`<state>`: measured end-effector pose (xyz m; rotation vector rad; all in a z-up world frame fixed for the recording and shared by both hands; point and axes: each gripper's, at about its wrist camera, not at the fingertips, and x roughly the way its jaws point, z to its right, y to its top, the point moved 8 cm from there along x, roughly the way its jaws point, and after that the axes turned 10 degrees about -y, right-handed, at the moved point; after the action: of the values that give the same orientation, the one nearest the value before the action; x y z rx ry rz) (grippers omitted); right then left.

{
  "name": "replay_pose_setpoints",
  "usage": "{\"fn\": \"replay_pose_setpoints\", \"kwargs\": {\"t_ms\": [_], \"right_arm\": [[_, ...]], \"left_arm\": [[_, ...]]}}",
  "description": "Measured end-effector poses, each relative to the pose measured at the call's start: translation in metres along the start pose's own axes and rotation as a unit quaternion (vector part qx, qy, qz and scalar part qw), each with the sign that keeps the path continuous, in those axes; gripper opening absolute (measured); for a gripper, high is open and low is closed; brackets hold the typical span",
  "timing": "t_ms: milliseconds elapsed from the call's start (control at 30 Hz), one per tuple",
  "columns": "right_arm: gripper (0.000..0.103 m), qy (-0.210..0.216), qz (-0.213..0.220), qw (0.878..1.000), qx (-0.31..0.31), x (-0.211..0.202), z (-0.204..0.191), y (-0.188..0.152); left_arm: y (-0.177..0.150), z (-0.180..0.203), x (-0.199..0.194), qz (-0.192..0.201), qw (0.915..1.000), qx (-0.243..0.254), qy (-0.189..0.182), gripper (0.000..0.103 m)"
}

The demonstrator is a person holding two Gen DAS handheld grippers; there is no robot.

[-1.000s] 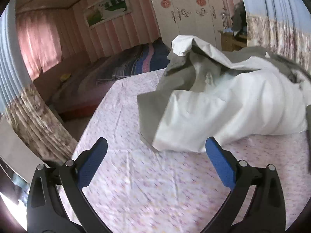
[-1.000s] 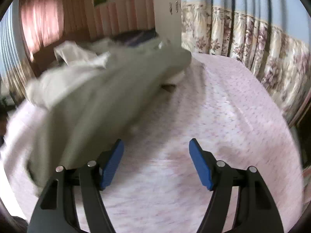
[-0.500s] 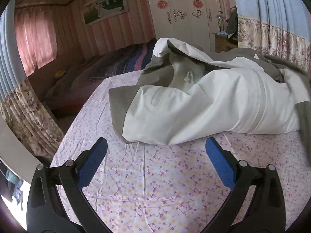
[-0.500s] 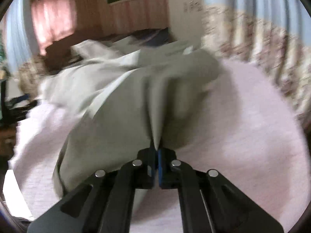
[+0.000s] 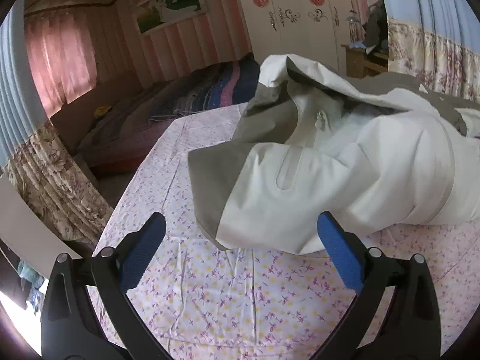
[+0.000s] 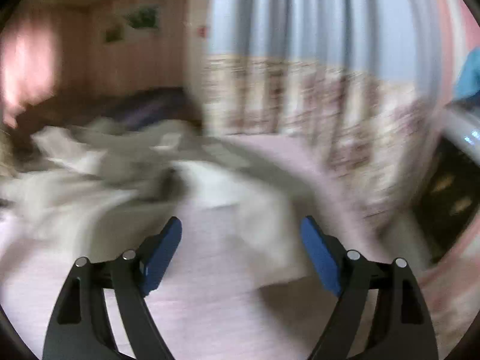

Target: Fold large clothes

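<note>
A large grey-and-white jacket (image 5: pixel 345 177) lies crumpled on the bed's flowered sheet (image 5: pixel 240 294), its white lining turned up and its hem corner nearest me. My left gripper (image 5: pixel 240 240) hovers open just short of that hem, nothing between its blue pads. In the blurred right wrist view the same jacket (image 6: pixel 120 174) spreads across the bed to the left and ahead. My right gripper (image 6: pixel 240 240) is above the sheet with its jaws opening wide; no cloth is between them.
A second bed with a striped blanket (image 5: pixel 195 96) stands beyond the far edge. White wardrobe (image 5: pixel 300 15) and flowered curtains (image 5: pixel 435 57) line the back. The bed's left edge (image 5: pixel 126 195) drops to the floor. Curtains (image 6: pixel 300 90) hang close on the right.
The right gripper had pinched a fold of the jacket half a second ago; it has let go, opened and swung right and up. The left gripper has closed in on the hem.
</note>
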<state>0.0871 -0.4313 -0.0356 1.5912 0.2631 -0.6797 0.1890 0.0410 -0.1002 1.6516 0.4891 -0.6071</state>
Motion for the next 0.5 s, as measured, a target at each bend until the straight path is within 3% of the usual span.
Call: {"fn": "replay_pose_setpoints", "kwargs": {"t_ms": [67,100,267,433,500], "right_arm": [[0.082,0.076,-0.035,0.996,0.013,0.007,-0.034,-0.02],[0.082,0.094,-0.05,0.994,0.005,0.012,-0.05,-0.033],[0.082,0.146,-0.103,0.983,-0.031,0.037,-0.118,-0.065],[0.082,0.16,-0.134,0.977,-0.051,0.054,-0.143,-0.074],[0.069,0.177,-0.138,0.972,-0.066,0.059,-0.16,-0.074]], "left_arm": [[-0.001,0.006,0.006,-0.003,0.9999,0.01,-0.007,0.1],[-0.002,0.01,0.008,-0.004,0.9998,0.016,-0.012,0.1],[-0.003,0.029,0.027,-0.015,0.9977,0.064,-0.012,0.1],[0.005,0.036,0.047,-0.024,0.9966,0.078,-0.005,0.1],[0.01,0.04,0.052,-0.023,0.9963,0.083,-0.005,0.1]]}}
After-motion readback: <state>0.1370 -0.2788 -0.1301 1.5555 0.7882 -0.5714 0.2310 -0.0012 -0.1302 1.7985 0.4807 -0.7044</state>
